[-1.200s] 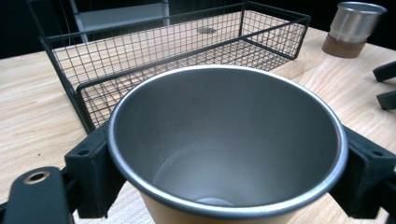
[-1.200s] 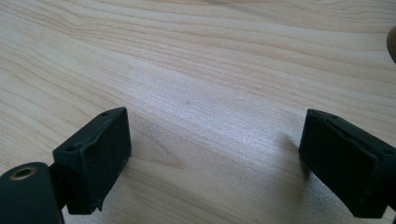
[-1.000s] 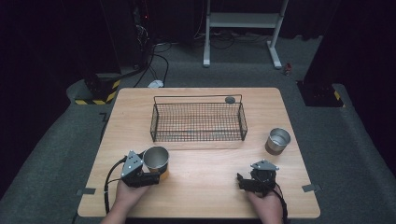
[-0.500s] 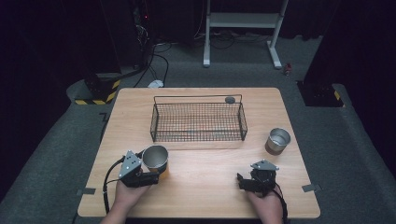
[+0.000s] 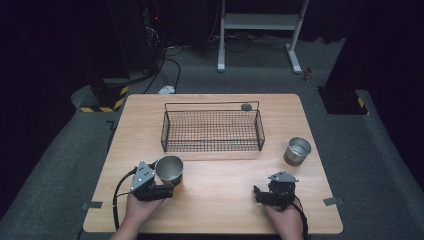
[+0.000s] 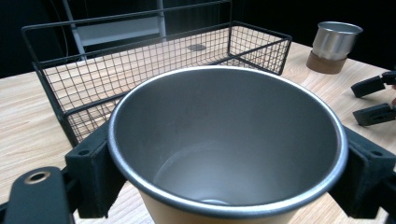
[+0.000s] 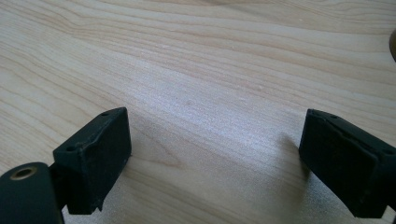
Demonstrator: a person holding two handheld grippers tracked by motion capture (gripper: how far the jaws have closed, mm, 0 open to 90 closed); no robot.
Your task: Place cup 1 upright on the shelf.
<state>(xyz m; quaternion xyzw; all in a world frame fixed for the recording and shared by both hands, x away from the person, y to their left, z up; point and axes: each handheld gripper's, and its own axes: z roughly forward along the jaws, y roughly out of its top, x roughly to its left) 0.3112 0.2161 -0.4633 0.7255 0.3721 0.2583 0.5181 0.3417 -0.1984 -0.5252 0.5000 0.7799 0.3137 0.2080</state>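
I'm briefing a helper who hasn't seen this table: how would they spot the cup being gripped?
Start from the black wire basket in the middle of the wooden table. Just in front of its left corner stands a metal cup, clamped between the jaws of the left gripper. The other metal cup stands alone by the table's right edge.

1. A black wire basket (image 5: 212, 131) is sitting at the table's (image 5: 300, 210) centre, toward twelve o'clock.
2. A small dark disc (image 5: 246, 106) is lying just beyond the basket's far rim — at about one o'clock.
3. A second metal cup (image 5: 298, 151) is standing upright at three o'clock — well apart from the basket.
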